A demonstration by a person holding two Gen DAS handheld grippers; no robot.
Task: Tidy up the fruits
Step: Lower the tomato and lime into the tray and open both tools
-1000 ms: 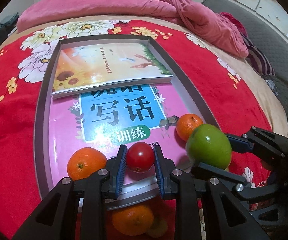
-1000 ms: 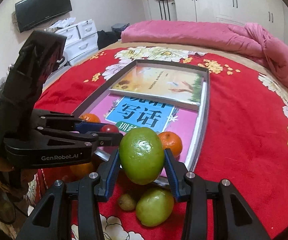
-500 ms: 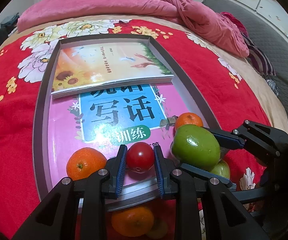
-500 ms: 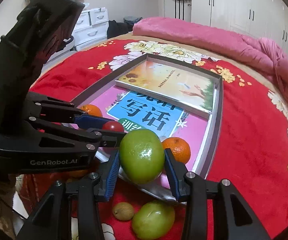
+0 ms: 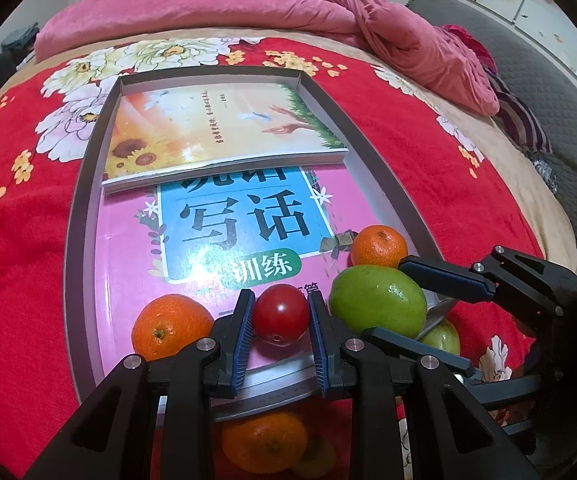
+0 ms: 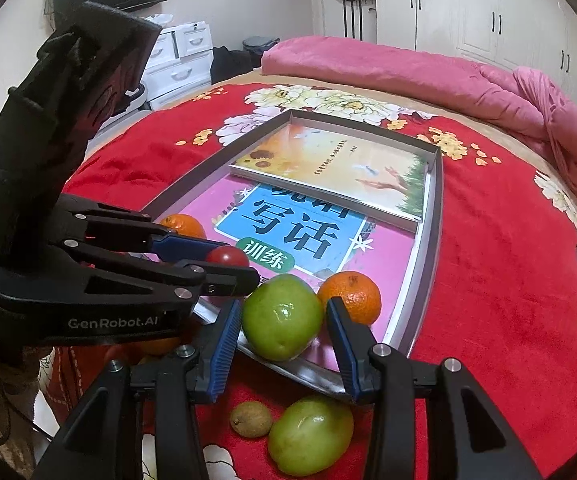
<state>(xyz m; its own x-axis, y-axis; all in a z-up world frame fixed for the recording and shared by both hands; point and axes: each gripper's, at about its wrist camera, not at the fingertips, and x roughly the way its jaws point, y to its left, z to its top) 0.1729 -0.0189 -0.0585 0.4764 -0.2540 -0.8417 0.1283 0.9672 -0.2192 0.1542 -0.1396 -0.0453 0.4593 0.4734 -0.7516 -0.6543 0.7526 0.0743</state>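
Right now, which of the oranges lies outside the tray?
The orange on the red bedspread below the tray's near rim; the other two oranges sit inside on the pink book.

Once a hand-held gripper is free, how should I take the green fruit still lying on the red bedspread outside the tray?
Grip the green fruit on the bedspread across its narrower middle, coming down from above. It lies on its side, top clear. One pad would probably fit between it and the small brown fruit beside it; the tray rim stands just behind.

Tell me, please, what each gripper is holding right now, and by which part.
The left gripper clamps the red tomato by its two sides. The right gripper holds the green fruit across its widest part, at its sides.
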